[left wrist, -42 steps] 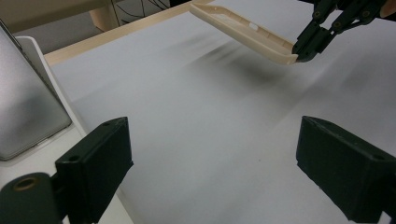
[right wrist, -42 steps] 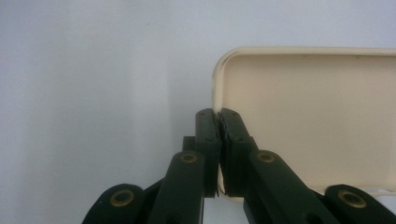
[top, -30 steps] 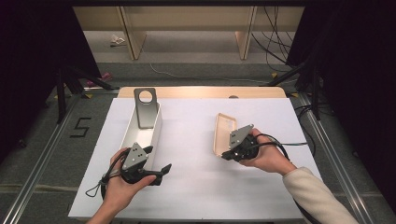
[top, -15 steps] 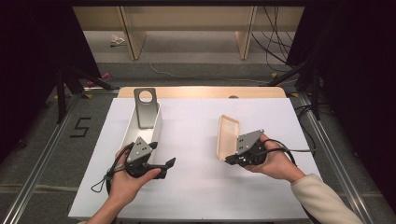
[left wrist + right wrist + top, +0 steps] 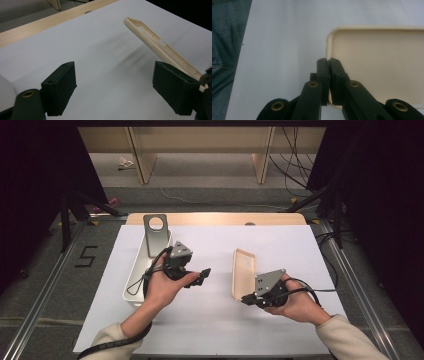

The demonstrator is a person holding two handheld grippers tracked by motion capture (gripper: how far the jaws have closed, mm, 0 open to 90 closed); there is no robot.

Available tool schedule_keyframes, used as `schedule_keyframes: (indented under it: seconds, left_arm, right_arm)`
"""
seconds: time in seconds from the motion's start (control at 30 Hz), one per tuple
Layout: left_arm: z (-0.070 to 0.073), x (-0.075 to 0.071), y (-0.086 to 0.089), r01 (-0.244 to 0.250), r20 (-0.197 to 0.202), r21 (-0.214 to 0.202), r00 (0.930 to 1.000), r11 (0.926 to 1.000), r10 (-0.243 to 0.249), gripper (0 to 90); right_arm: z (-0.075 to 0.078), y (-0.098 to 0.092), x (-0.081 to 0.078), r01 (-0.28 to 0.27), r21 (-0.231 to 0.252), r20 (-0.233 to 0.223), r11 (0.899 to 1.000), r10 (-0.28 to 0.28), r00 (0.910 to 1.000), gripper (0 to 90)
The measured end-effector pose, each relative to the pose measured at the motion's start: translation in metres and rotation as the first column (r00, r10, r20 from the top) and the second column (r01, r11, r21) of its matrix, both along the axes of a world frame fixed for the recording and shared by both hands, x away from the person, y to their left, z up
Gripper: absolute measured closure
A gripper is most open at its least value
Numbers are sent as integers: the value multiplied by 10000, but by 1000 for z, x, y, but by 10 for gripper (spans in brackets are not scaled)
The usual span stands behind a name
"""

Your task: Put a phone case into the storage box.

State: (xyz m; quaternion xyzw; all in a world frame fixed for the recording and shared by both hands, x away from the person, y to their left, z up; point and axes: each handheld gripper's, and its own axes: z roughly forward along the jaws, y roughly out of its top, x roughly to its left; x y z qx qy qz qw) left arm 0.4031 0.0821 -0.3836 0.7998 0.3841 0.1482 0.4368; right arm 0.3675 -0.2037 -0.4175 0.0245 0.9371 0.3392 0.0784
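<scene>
thing: phone case [image 5: 243, 275], held by the right gripper [image 5: 248, 298]
look: cream plastic shell with rounded corners and a raised rim; cut-out slots along one side edge
state: empty, near edge pinched between the shut jaws
pose: tilted, far end raised off the sheet, hollow side toward the right gripper
place: right half of the white table sheet [image 5: 215, 320]

Tray [image 5: 131, 290] left; case [image 5: 244, 270] right

The left gripper [image 5: 204, 274] is raised with jaws apart, just narrowing on nothing; the right gripper [image 5: 247, 298] is clamped tight.
</scene>
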Motion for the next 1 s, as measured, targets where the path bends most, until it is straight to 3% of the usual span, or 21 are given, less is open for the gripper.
schedule_keyframes:
  seconds: [0.23,0.37,0.5,0.63,0.8,1.0]
  left_arm:
    - [7,21,-28,253,-336,-43,9991,9997,-254,201]
    - [6,29,-40,415,-810,-450,9957,9981,-450,252]
    - [6,40,-53,323,-988,-377,9945,9988,-359,284]
    - [6,50,-62,119,-1178,-17,9930,9999,-120,329]
    - [4,57,-65,-38,-1626,174,9867,9998,66,391]
    - [0,61,-69,-3,-2155,-59,9765,10000,-10,462]
  right_arm:
    - [0,1,-4,-59,-9,89,10000,59,9999,880]
    - [1,4,-6,-153,-22,187,9999,153,9997,880]
    - [2,8,-9,-275,-23,250,9996,276,9993,880]
    - [4,11,-12,-369,-34,366,9993,370,9986,880]
    - [5,12,-14,-400,-160,522,9991,407,9978,880]
    - [6,14,-15,-461,-290,693,9985,480,9964,880]
